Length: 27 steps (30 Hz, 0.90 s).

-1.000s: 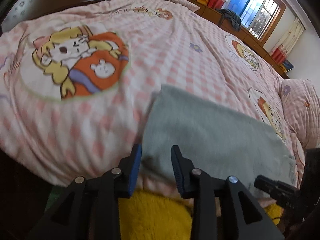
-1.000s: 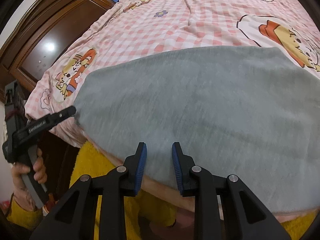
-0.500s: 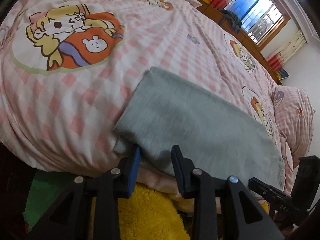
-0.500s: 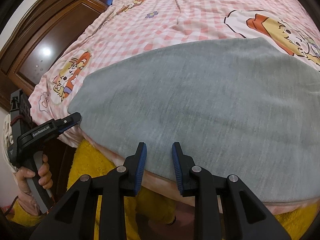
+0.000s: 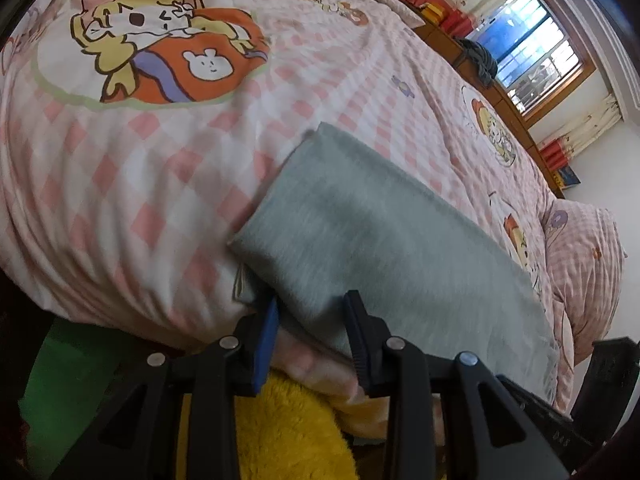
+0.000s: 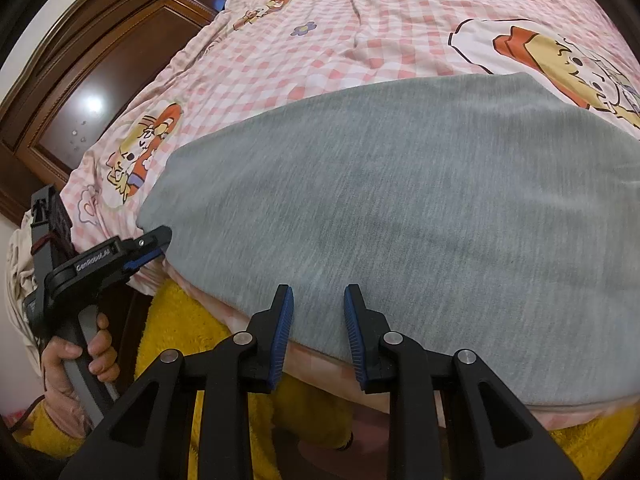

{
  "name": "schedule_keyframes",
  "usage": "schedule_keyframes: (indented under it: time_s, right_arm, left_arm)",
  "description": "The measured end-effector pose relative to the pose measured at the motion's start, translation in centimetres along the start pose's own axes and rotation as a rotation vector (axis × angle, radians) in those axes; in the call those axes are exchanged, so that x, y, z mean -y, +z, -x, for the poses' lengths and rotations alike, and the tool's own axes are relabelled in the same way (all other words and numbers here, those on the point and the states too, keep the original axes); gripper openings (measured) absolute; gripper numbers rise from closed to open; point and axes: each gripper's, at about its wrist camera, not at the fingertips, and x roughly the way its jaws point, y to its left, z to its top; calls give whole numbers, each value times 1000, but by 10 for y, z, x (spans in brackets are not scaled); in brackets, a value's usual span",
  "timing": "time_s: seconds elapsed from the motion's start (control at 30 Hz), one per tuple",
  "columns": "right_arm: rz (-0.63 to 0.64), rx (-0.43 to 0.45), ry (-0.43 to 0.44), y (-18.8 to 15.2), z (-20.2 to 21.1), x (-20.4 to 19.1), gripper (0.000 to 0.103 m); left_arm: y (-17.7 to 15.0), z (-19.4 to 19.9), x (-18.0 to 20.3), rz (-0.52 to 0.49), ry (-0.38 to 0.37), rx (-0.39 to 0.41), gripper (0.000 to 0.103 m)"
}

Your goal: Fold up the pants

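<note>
Folded grey pants (image 5: 380, 240) lie flat along the near edge of a bed with a pink checked cover (image 5: 160, 160). My left gripper (image 5: 313, 300) is at their near left corner. Its jaws are open, and the corner's cloth shows in the gap without the blue pads pressing on it. In the right wrist view the pants (image 6: 400, 200) fill the middle, and the left gripper (image 6: 158, 242) touches their left corner. My right gripper (image 6: 319, 290) hovers over the pants' near edge, open, with nothing gripped.
A person's hand (image 6: 80, 356) holds the left tool, and yellow fleece clothing (image 6: 176, 320) is below the bed edge. A dark wooden wardrobe (image 6: 100, 80) stands behind the bed. A pillow (image 5: 584, 264) and a window (image 5: 532, 52) are at the far right.
The left gripper has sunk and rolled, closing in on the pants' near left corner. The right gripper has stayed put, and neither jaw gap has changed.
</note>
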Motion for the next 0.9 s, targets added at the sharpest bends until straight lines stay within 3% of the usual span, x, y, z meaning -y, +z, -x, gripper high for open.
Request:
schedule_keyframes:
  time_s: [0.1,0.2,0.23,0.37,0.43,0.57,0.63,0.73,0.77,0.83,0.9]
  right_arm:
    - [-1,1,0,0,0,0,27]
    - [0,1,0,-1,0,0,27]
    - [1,0,0,-1,0,0,27]
    - [0,2,3,-1,-1,0,27]
    - [0,1,3,-1,-1,1,27]
    - [-8,-4,8,-3,-1,4,27]
    - [-16,-4,20,-3,1,8,27]
    - [-14,43,-11,3,12,13,27]
    - [-16,54,-21,6,15,16,27]
    - [-41,72,-43,12,21,29,27]
    - [-69,90,-69,12,24,45,27]
  left_arm:
    - [2,1,-4,50,-17,20,32]
    - [0,10,-7,60,-4,48,7]
    - [0,16,-7,64,-7,61,5]
    - [-3,37,0,26,57,111,5]
    - [-4,35,2,-10,96,99,5]
    - [-8,19,-9,-8,283,39,5]
    - [-9,24,-14,12,282,42,5]
    - [-5,40,5,-85,261,98,9]
    - [-3,42,14,-126,254,107,13]
    - [1,41,36,-202,215,120,36]
    - [3,32,53,-248,176,116,37]
